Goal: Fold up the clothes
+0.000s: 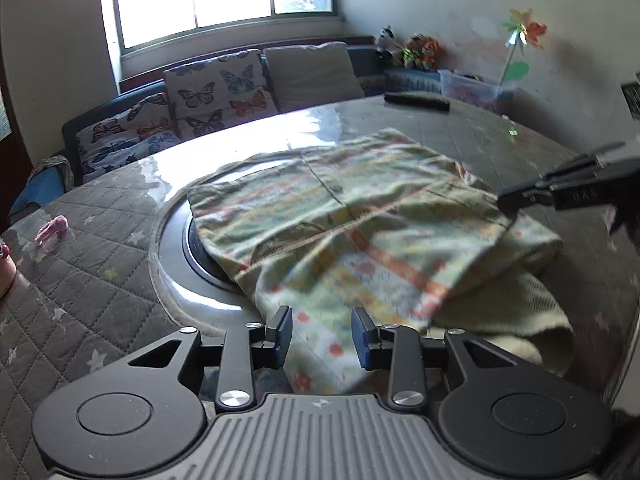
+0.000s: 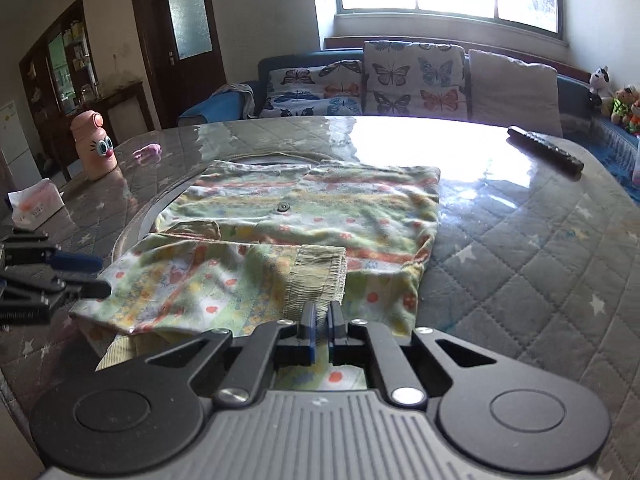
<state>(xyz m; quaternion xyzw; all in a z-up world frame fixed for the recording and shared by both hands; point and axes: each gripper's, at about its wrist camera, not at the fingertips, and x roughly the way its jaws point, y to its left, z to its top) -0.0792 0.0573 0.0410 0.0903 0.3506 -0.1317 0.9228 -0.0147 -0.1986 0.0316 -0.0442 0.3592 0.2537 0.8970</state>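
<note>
A small green, yellow and orange patterned cardigan [image 1: 340,216] lies partly folded on the quilted table, its sleeve laid across the body; it also shows in the right wrist view [image 2: 304,216]. My left gripper [image 1: 322,334] is open, its fingers spread over the near patterned edge without gripping it. My right gripper [image 2: 320,330] is shut on the sleeve's ribbed cuff [image 2: 316,276]. The right gripper shows in the left wrist view [image 1: 516,198] at the garment's right edge. The left gripper shows at the left of the right wrist view [image 2: 92,276].
A round table [image 2: 540,240] with a quilted grey cover under glass and a round metal inset [image 1: 176,256]. A black remote [image 2: 544,152], a pink bottle with eyes [image 2: 94,146], a tissue pack [image 2: 36,204] and a small pink object [image 1: 52,230] lie on it. A sofa stands behind.
</note>
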